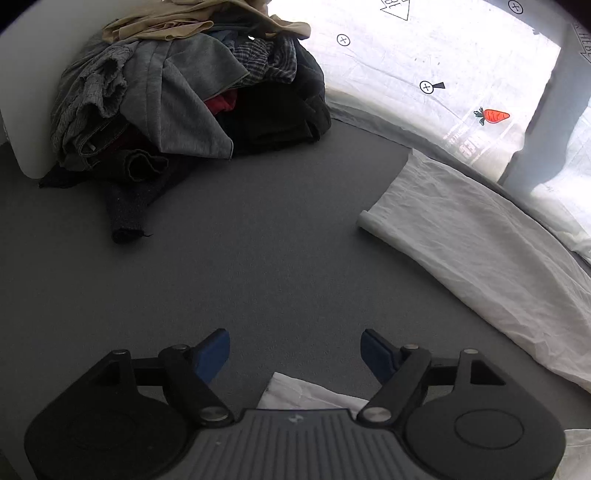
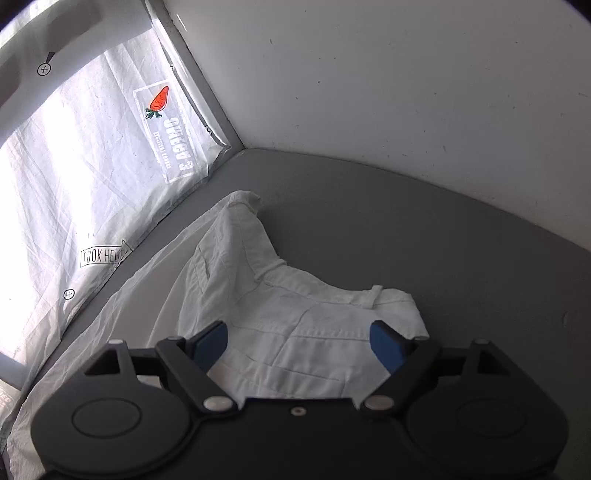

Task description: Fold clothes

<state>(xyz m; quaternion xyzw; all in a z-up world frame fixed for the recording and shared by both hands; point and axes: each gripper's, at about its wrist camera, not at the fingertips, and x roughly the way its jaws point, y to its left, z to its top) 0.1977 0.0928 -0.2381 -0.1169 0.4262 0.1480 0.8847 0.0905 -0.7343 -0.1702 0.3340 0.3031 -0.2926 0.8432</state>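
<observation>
We hold the left gripper [image 1: 295, 356] low over the grey table [image 1: 266, 236], its blue-padded fingers [image 1: 212, 354] spread wide with nothing between them. Just beneath its body a corner of the white trousers [image 1: 295, 393] peeks out, and one long white leg [image 1: 487, 258] stretches along the right side of the table, lying flat and creased, its far end near the table's edge. At the far left we see a pile of unfolded clothes [image 1: 184, 99]: grey, checked, dark and red pieces, with a beige garment [image 1: 192, 22] on top. A dark sleeve or leg [image 1: 129, 210] trails out of the pile toward us. The pile leans against a white panel [image 1: 22, 122]. Beyond the table lies a white printed sheet [image 1: 424, 66] with cross marks and a red carrot picture [image 1: 495, 115].

From the right wrist view, the right gripper [image 2: 299, 345] hovers over the waist end of the white trousers [image 2: 295, 314], its fingers [image 2: 386, 347] also wide apart and gripping nothing; the cloth shows in the gap between them, and we cannot tell whether the pads touch it. The waistband [image 2: 354, 295] with a belt loop [image 2: 373, 295] lies rumpled on the grey table [image 2: 443, 236], one part raised in a peak [image 2: 243, 201] toward the far corner. A white wall [image 2: 369, 74] stands behind, and the printed sheet [image 2: 92, 166] lies to the left.
</observation>
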